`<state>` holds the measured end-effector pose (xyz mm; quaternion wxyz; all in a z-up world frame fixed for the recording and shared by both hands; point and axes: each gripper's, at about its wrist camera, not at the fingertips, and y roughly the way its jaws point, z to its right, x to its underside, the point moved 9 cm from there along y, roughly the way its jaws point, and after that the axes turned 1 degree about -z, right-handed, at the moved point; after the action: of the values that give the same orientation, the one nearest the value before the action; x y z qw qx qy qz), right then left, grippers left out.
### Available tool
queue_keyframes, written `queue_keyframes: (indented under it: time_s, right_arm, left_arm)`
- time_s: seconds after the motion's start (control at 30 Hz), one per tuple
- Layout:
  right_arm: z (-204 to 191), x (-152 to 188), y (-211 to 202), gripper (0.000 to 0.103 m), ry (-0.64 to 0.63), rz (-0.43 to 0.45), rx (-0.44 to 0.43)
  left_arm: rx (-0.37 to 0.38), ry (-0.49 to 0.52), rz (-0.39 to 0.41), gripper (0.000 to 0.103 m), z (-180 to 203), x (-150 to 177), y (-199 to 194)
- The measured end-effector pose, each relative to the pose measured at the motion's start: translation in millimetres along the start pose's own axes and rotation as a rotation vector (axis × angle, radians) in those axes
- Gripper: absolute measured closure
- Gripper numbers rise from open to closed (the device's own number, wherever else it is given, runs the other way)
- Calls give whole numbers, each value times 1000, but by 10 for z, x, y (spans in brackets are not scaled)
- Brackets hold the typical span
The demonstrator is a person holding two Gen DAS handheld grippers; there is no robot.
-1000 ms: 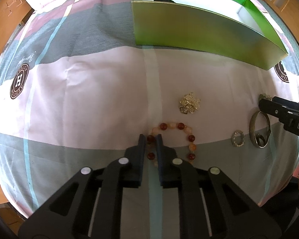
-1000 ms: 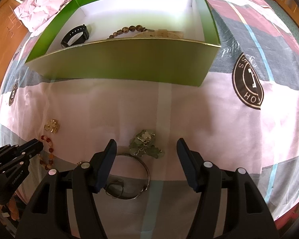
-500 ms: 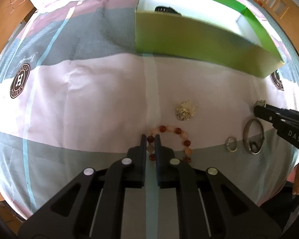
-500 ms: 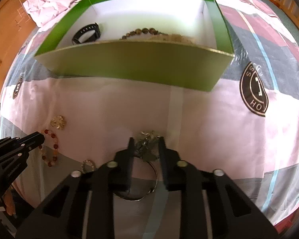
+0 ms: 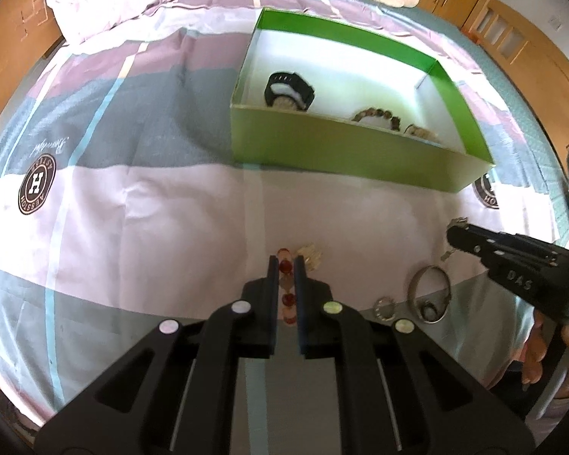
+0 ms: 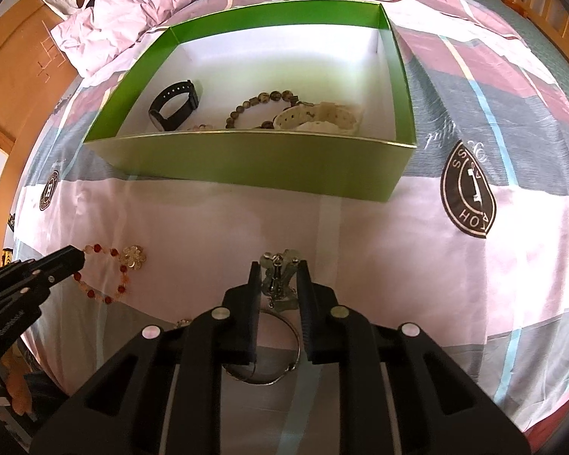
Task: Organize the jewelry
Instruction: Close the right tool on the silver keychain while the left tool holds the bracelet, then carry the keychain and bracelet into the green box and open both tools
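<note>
Left gripper jaws clamped on red bead bracelet, right gripper jaws pinching silver charm cluster: lift both clear of bed, over green box near wall, then release.

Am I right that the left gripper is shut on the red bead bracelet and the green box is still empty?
Not quite. The left gripper is shut on the red bead bracelet, but the green box is not empty: the right wrist view shows a black watch, a brown bead bracelet and a pale strap inside.

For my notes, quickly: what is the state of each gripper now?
Left gripper: closed on the red-and-orange bead bracelet.
Right gripper: closed on the silver-green metal pendant cluster.
</note>
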<state>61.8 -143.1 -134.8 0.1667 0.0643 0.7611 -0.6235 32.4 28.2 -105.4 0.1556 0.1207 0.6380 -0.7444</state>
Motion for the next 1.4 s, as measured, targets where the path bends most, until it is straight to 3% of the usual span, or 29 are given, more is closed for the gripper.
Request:
queue_keyframes:
  time_s: [0.43, 0.63, 0.8, 0.93, 1.07, 1.4]
  right_arm:
    - [-37, -107, -222, 85, 1, 77, -1]
    - [-56, -246, -422, 85, -7, 172, 0]
    - [-58, -405, -577, 85, 11, 221, -23]
    - [-48, -612, -728, 85, 39, 295, -47]
    - [-19, -839, -787, 85, 33, 370, -19]
    - [179, -1100, -352, 85, 79, 317, 1]
  left_arm:
    - [12, 31, 120, 95, 130, -188, -256]
    - [11, 55, 173, 95, 209, -331, -383]
    - [4, 109, 238, 95, 375, -603, -496]
    - [60, 87, 279, 95, 455, -876, -570]
    - [52, 78, 296, 95, 463, -1098, -498]
    - [-10, 89, 295, 95, 419, -1398, -164]
